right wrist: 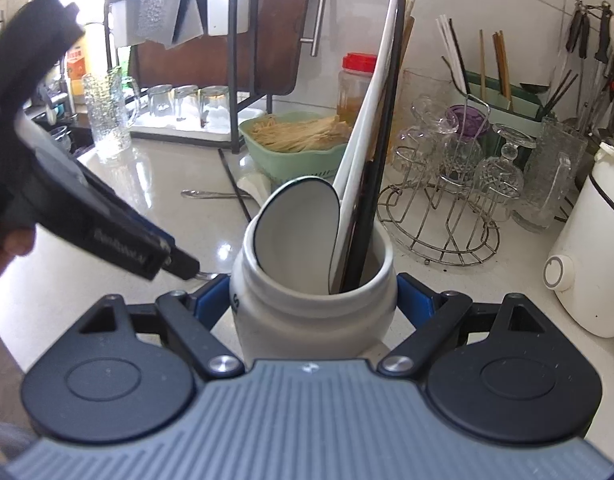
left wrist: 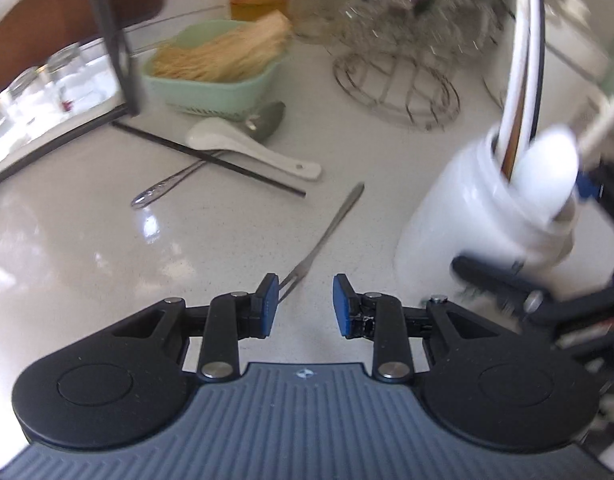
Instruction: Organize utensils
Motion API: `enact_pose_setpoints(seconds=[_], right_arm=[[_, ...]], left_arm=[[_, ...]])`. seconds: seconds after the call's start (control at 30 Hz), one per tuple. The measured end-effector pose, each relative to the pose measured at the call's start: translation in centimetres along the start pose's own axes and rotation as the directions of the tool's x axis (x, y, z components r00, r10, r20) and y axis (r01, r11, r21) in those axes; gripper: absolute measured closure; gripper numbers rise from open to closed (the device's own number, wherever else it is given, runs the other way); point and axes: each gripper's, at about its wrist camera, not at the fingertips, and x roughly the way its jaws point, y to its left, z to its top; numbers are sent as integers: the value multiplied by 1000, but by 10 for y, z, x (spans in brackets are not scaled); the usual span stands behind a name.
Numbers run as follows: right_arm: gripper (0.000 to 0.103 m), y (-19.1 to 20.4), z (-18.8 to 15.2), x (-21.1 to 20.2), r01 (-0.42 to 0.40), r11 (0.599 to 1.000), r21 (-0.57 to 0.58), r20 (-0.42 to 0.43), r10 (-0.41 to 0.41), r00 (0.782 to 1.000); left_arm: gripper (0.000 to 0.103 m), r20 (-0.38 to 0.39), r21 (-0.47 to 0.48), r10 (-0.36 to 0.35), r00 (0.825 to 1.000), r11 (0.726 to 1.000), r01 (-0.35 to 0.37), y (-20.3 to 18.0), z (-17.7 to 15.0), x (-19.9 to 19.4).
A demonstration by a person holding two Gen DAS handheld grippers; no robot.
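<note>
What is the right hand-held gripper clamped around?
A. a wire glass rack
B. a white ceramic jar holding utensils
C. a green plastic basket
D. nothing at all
B: the right hand-held gripper has its blue pads pressed on both sides of the white ceramic jar, which holds a white spoon and chopsticks.

Bare tabletop lies open to the left of the small fork. Beyond it, a white ceramic spoon, a metal spoon and a black chopstick lie crossed, blocking a low pass toward the green basket. The white utensil jar stands just right of the fork. Wire glass rack and white appliance crowd the right side.
</note>
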Motion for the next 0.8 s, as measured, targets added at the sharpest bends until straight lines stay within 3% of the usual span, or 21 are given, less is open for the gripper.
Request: enact_pose_setpoints(seconds=[0.07, 0.23, 0.37, 0.63, 0.67, 0.73, 0.8], right_arm=[[13, 4, 1, 0, 22, 1000, 13, -1, -22, 1000], [13, 11, 1, 2, 74, 996, 49, -3, -74, 997], [13, 15, 3, 3, 103, 993, 64, -15, -103, 995], [13, 19, 7, 5, 136, 987, 82, -39, -134, 990], [13, 19, 7, 5, 139, 987, 83, -40, -136, 990], [13, 19, 7, 5, 143, 986, 85, -41, -140, 989], [13, 20, 7, 5, 144, 986, 86, -42, -141, 989]], left_arm=[[69, 16, 79, -14, 1000, 997, 13, 2, -3, 2], [69, 59, 175, -47, 997, 984, 36, 13, -7, 11], [69, 17, 200, -91, 996, 976, 86, 24, -12, 26], [71, 56, 226, -147, 988, 965, 131, 25, -19, 28], [73, 61, 220, -158, 985, 965, 141, 25, -20, 28], [89, 75, 222, -147, 986, 967, 127, 23, -21, 28], [93, 79, 212, -148, 986, 969, 129, 22, -23, 27]])
